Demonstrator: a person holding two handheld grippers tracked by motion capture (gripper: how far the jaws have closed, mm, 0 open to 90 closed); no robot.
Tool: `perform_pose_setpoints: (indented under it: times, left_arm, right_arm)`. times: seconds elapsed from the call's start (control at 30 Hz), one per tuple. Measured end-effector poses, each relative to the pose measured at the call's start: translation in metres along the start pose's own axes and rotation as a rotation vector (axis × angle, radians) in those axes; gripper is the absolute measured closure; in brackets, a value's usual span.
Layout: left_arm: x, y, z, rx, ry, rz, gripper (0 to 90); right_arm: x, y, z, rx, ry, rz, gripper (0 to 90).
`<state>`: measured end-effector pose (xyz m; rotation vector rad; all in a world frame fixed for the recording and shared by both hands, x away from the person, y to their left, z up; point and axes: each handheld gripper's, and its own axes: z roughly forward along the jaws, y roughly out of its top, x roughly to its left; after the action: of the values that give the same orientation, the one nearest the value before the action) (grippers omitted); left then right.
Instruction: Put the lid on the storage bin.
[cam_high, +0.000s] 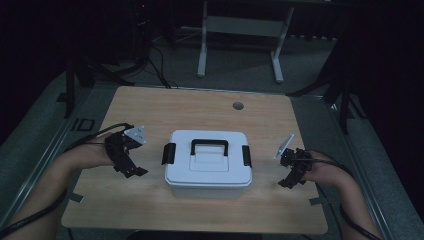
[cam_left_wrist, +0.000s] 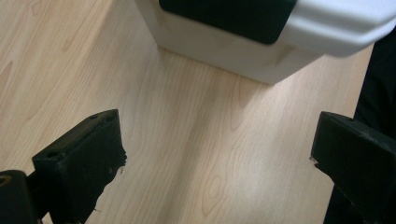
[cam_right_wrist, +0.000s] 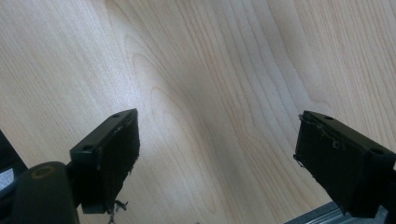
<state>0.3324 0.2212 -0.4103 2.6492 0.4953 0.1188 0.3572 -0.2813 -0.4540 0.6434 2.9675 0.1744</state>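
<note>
While we hold our left gripper (cam_high: 134, 169) with jaws wide apart near the white box (cam_high: 208, 165) at mid-table (cam_high: 150, 107), lid closed, our right gripper (cam_high: 291, 178) hovers beyond it, jaws likewise spread and empty.

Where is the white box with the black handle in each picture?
High view: the white box sits mid-table, between the two grippers.
Left gripper view: its corner and a black latch fill the top edge.
Right gripper view: not there, just the table.
Shared landmark: the pale wooden table.
</note>
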Motion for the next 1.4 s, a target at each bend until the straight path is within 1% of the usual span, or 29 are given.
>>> perform_pose_setpoints:
  times: [0.03, 0.13, 0.37, 0.47, 0.53, 0.63, 0.7, 0.83, 0.93, 1.03, 1.07, 1.1, 1.2, 1.3, 1.37, 1.4]
  left_arm:
    - [0.0, -0.002, 0.001, -0.001, 0.001, -0.006, 2.0]
    - [-0.001, -0.01, 0.002, -0.005, 0.007, -0.006, 2.0]
    - [-0.002, -0.029, 0.008, -0.025, 0.0, -0.038, 2.1]
    - [-0.002, -0.037, 0.014, -0.018, -0.007, -0.051, 2.0]
    - [-0.003, -0.041, 0.015, -0.014, -0.008, -0.055, 2.0]
    - [-0.003, -0.045, 0.016, -0.026, -0.013, -0.065, 2.1]
    - [-0.004, -0.047, 0.017, -0.038, -0.016, -0.073, 2.1]
    - [-0.007, -0.053, 0.022, -0.032, -0.016, -0.071, 2.0]
    - [-0.008, -0.059, 0.024, -0.057, -0.025, -0.076, 2.0]
    - [-0.009, -0.062, 0.026, -0.048, -0.016, -0.072, 2.1]
    - [-0.009, -0.067, 0.028, -0.044, -0.017, -0.083, 2.1]
    - [-0.01, -0.069, 0.029, -0.054, -0.018, -0.093, 2.1]
    - [-0.01, -0.074, 0.03, -0.066, -0.028, -0.105, 2.1]
    - [-0.011, -0.08, 0.032, -0.06, -0.023, -0.116, 2.1]
    - [-0.012, -0.083, 0.034, -0.048, -0.019, -0.115, 2.1]
    - [-0.012, -0.085, 0.036, -0.039, -0.025, -0.119, 2.1]
  right_arm:
    - [0.0, -0.001, 0.0, -0.002, 0.001, 0.002, 13.5]
    - [-0.001, -0.003, 0.001, -0.011, -0.002, 0.004, 13.6]
    - [-0.001, -0.01, 0.002, -0.033, -0.012, 0.019, 13.6]
    - [-0.002, -0.013, 0.003, -0.042, -0.011, 0.028, 13.6]
    - [-0.002, -0.015, 0.004, -0.047, -0.013, 0.034, 13.6]
    - [-0.002, -0.017, 0.005, -0.052, -0.026, 0.046, 13.2]
    - [-0.001, -0.019, 0.005, -0.066, -0.029, 0.052, 13.1]
    - [0.0, -0.023, 0.008, -0.078, -0.03, 0.069, 13.0]
    - [0.0, -0.027, 0.011, -0.09, -0.027, 0.084, 13.0]
    - [0.0, -0.029, 0.015, -0.094, -0.025, 0.088, 13.0]
    - [0.001, -0.03, 0.016, -0.093, -0.029, 0.089, 13.0]
    - [0.001, -0.03, 0.017, -0.097, -0.03, 0.091, 13.0]
    - [0.001, -0.032, 0.018, -0.115, -0.036, 0.101, 13.0]
    - [0.0, -0.034, 0.019, -0.129, -0.054, 0.108, 13.0]
    - [0.001, -0.035, 0.02, -0.138, -0.057, 0.112, 13.0]
    - [0.002, -0.035, 0.02, -0.141, -0.059, 0.118, 13.0]
